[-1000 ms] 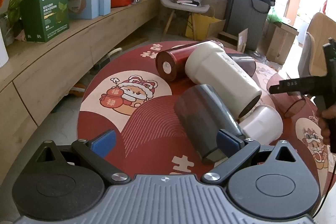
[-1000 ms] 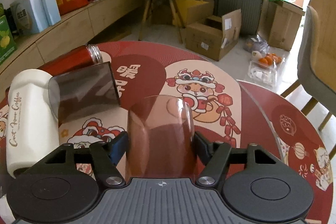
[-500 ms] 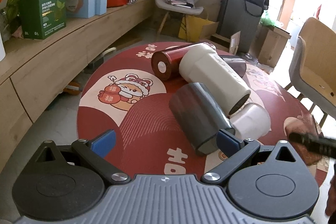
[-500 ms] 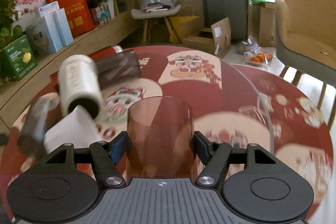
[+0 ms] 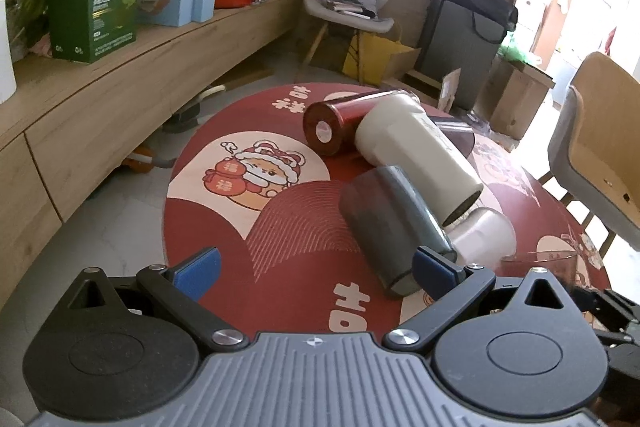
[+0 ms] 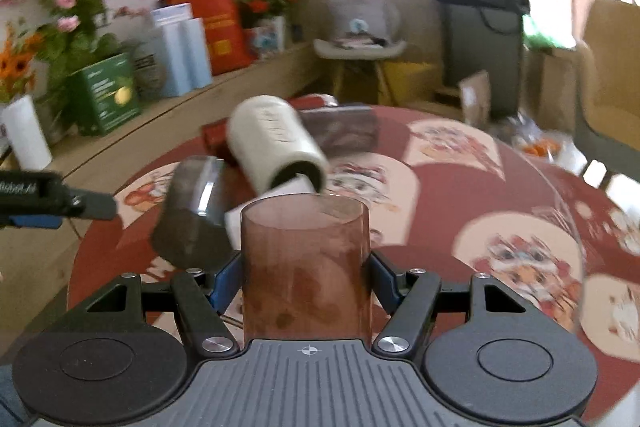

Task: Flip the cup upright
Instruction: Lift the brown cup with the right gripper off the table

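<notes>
The round red worktop (image 5: 280, 267) in front of you has cartoon prints on it and carries a group of cups that lie on their sides. The biggest one is the cream tumbler (image 5: 416, 163); it lies with its open mouth toward the right wrist camera, and behind it the red bottle (image 5: 332, 125) touches it. In front of the cream tumbler lies the dark grey cup (image 5: 390, 223), also on its side, and just beside it is a smaller white cup (image 5: 486, 237). A dark smoky cup (image 6: 340, 135) lies behind the tumbler. Your right claw (image 6: 306, 287) holds the brown translucent cup (image 6: 306, 267): both blue pads press on its sides, and its open rim points up and away from the camera, above the worktop's near part. Your left claw (image 5: 316, 273) is wide and holds nothing; its right pad (image 5: 434, 269) is very close to the mouth end of the dark grey cup, but I cannot tell if they touch.
</notes>
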